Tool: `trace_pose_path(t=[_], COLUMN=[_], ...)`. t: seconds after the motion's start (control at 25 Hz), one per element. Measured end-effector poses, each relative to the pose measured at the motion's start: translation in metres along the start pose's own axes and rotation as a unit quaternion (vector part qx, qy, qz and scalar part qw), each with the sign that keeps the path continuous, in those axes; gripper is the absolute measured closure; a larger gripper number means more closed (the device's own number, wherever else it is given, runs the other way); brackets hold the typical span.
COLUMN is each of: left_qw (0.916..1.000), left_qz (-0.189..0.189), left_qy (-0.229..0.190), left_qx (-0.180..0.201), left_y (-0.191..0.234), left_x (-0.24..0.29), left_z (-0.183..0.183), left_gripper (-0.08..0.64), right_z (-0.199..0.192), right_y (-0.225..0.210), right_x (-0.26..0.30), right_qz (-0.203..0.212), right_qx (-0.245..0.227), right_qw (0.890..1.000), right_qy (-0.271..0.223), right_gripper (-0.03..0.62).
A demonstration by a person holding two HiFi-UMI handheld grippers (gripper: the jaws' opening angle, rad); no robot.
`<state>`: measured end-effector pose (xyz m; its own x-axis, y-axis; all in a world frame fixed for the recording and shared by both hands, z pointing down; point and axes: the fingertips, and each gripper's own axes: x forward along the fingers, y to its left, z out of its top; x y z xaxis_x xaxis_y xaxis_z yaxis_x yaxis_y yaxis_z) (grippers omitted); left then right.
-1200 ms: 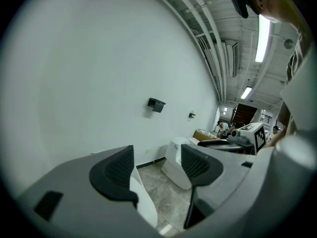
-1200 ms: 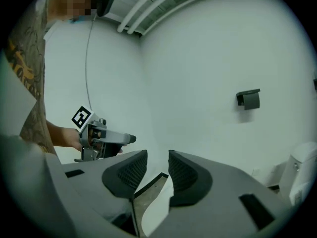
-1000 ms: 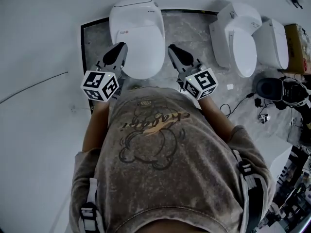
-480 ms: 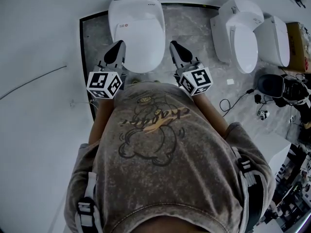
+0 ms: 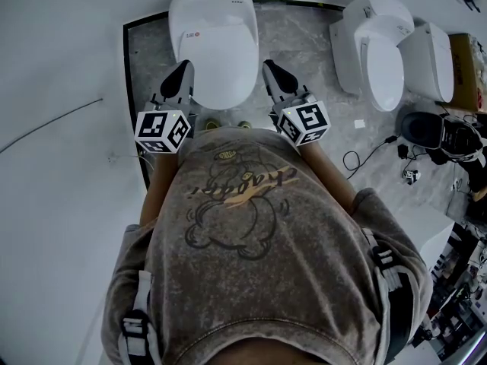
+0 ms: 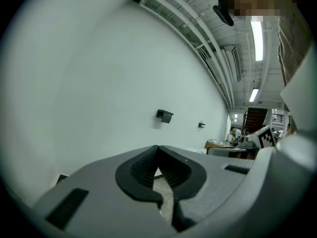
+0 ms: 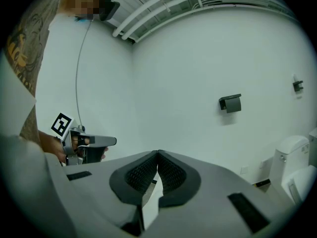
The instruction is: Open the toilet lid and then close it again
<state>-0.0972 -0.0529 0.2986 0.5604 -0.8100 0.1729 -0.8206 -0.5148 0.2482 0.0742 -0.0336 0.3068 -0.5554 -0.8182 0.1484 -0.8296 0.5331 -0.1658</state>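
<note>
The person's shirt fills the lower half of the head view. Just beyond it, both forearms extend forward, each holding one gripper.

The left gripper carries its marker cube at the rear and points forward along the left side of the toilet. In the left gripper view its ribbed pads meet at the tips. The jaws are fully closed and nothing is held between them.

The right gripper carries its marker cube at the rear and points forward along the right side of the toilet. In the right gripper view its pads also meet at the tips. These jaws are closed and hold nothing.

The toilet lid lies down, closed, between the two grippers. In the head view the left gripper tip overlaps the lid's left edge, and the right tip sits just beside its right edge. Contact cannot be confirmed for either.

The toilet stands on a marbled floor panel with a dark border. Two further toilets stand to the right. A black fixture is mounted on the far white wall.
</note>
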Motion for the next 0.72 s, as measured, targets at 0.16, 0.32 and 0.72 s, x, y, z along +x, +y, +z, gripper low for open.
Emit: trace_pose_path(t=[0.16, 0.32, 0.72], left_qw=[1.0, 1.0, 0.9999], left_qz=[0.003, 0.004, 0.016], left_qy=[0.001, -0.002, -0.001], left_qx=[-0.003, -0.001, -0.004], left_y=[0.0013, 0.0012, 0.0068], left_x=[-0.002, -0.0019, -0.0043], left_z=[-0.0021, 0.0005, 0.0026], left_gripper=[0.551, 0.551, 0.551], right_z=[-0.0002, 0.0011, 0.0048], right_y=[0.0014, 0.0026, 0.0046], right_x=[0.0009, 0.0017, 0.0033], right_qz=[0.006, 0.011, 0.015], right_qx=[0.001, 0.001, 0.0], right_qw=[1.0, 1.0, 1.0], right_qy=[0.0, 0.0, -0.001], right_gripper=[0.566, 0.566, 0.566])
